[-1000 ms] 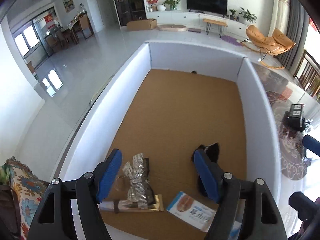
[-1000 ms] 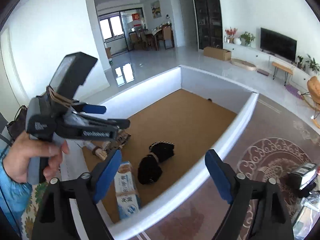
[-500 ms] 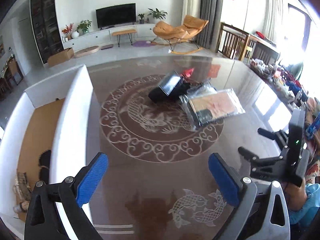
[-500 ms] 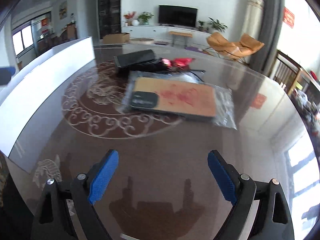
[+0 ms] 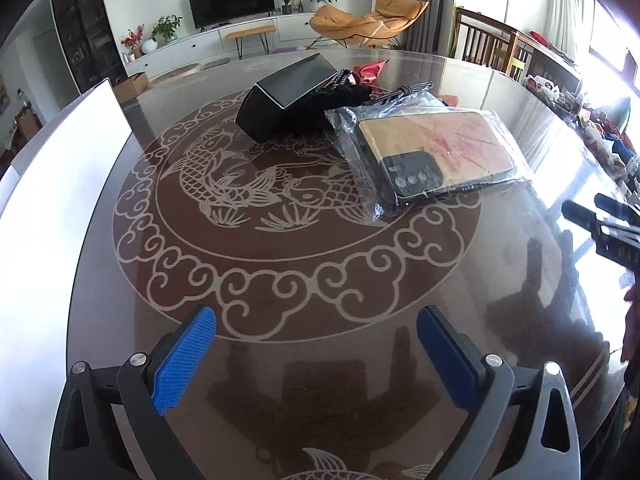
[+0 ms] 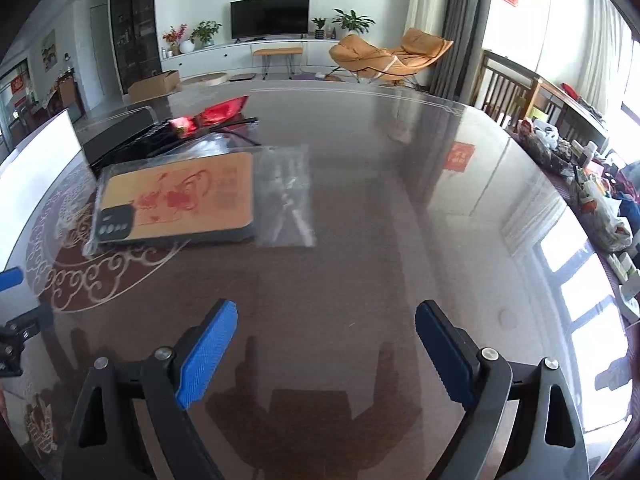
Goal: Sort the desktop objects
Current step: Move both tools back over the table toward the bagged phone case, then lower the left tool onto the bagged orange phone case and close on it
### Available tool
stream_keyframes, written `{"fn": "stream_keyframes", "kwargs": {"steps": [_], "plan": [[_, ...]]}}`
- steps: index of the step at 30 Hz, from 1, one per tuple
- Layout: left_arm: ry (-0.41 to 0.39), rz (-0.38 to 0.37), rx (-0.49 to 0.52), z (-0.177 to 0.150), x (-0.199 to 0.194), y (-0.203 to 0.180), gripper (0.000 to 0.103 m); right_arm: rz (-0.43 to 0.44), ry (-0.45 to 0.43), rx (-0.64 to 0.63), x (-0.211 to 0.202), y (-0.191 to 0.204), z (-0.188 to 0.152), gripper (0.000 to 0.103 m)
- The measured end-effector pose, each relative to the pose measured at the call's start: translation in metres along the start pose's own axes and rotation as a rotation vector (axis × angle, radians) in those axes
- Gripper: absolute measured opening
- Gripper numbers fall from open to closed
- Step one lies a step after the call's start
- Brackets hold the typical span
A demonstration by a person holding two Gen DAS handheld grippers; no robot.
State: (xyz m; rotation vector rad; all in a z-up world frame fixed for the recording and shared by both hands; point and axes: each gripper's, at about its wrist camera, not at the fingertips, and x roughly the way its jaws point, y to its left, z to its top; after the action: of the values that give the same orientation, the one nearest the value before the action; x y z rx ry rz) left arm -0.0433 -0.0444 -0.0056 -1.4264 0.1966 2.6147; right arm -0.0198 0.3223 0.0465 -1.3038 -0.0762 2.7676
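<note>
**Approach Geometry: Bagged Phone Case Ahead of Both Tongs**

We hold both tongs over the glass table (image 5: 304, 364), tilted downward toward it. The left gripper (image 5: 316, 354) has its blue pads spread wide, with nothing between them but bare tabletop. The right gripper (image 6: 326, 354) is likewise spread and carries nothing.

We locate the nearest unsorted item, a phone case in a clear bag (image 5: 432, 152), flat on the table at the rim of the fish-pattern inlay. In the left wrist view it lies ahead and to the right of the tongs, well apart from them. In the right wrist view the same phone case in a clear bag (image 6: 176, 200) lies ahead and to the left. We therefore judge that it sits between the two hands' lines of approach, with neither pad set near it yet.

Its long axis runs roughly across the right gripper's view, with the camera cut-out end toward the left side. An empty flap of bag extends past the other end.

Beyond it, touching or just beside its far edge, lie a black box (image 5: 286, 98), a dark tangled item and a red object (image 6: 218, 114). The white bin wall (image 5: 60, 184) stands at the left.

We judge the right hand marginally nearer, though the views do not settle this firmly. The coming move calls for closing across the case's short dimension.
</note>
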Motion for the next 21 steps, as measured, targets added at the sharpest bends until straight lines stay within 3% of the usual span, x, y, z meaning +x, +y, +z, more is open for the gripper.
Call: {"fn": "stream_keyframes", "kwargs": {"steps": [5, 7, 11, 14, 19, 21], "plan": [[-0.019, -0.022, -0.038, -0.017, -0.02, 0.017, 0.103, -0.116, -0.009, 0.059, 0.028, -0.044, 0.042, 0.091], [-0.019, -0.034, -0.067, -0.024, -0.026, 0.026, 0.102, -0.114, 0.025, 0.056, 0.05, -0.049, 0.061, 0.091], [-0.013, -0.024, -0.108, -0.038, -0.032, 0.041, 0.103, 0.025, 0.091, 0.005, 0.088, -0.034, 0.078, 0.09], [-0.003, 0.0, -0.134, -0.047, -0.034, 0.055, 0.102, 0.174, 0.072, -0.108, 0.083, 0.002, 0.073, 0.09], [-0.004, 0.023, -0.205, -0.059, -0.04, 0.082, 0.102, 0.569, 0.089, -0.399, 0.024, 0.084, 0.018, 0.087], [0.001, 0.02, -0.23, -0.063, -0.04, 0.088, 0.102, 0.533, 0.059, -0.403, 0.006, 0.093, -0.001, 0.089]]}}
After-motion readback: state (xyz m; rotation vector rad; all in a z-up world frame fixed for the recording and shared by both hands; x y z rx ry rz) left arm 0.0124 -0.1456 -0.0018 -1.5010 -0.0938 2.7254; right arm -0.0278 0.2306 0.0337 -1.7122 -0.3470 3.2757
